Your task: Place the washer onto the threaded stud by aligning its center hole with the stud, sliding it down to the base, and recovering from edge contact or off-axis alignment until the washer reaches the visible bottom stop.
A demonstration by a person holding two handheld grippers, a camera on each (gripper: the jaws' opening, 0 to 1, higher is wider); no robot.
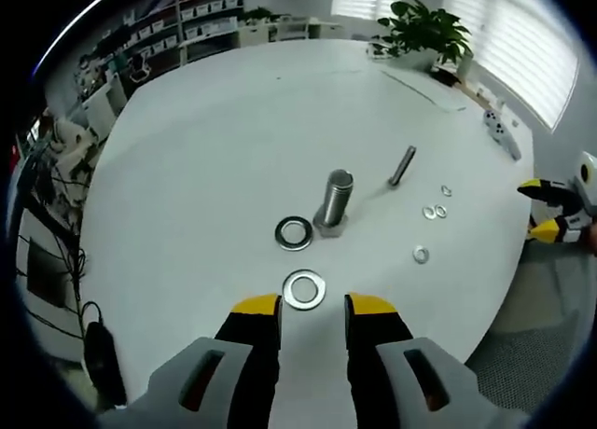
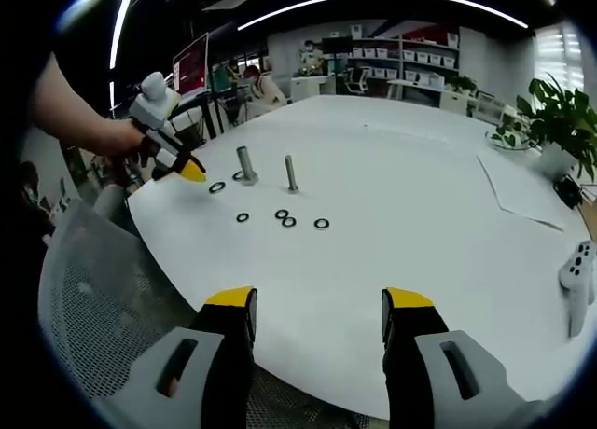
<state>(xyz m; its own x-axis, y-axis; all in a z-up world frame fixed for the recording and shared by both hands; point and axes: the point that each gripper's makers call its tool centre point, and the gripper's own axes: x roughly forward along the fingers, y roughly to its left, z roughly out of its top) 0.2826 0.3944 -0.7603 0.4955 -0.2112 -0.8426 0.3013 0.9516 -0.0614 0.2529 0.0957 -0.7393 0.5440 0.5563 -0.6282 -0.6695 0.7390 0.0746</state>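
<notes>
From my left claw (image 1: 312, 310), one washer (image 1: 305, 289) lies on the table (image 1: 205, 168) just ahead between the jaws. Beyond it stands the threaded stud (image 1: 334, 203), a second washer (image 1: 294, 233) beside its base to the left. Farther right stands a thinner stud (image 1: 402, 166), small washers (image 1: 434, 211) near it.

Opposed views, shared table (image 1: 215, 149)

Both grippers hovered with nothing held.
The left gripper (image 1: 312, 310) had jaws narrowly parted; the right gripper (image 2: 319, 308) gaped wide.
</notes>
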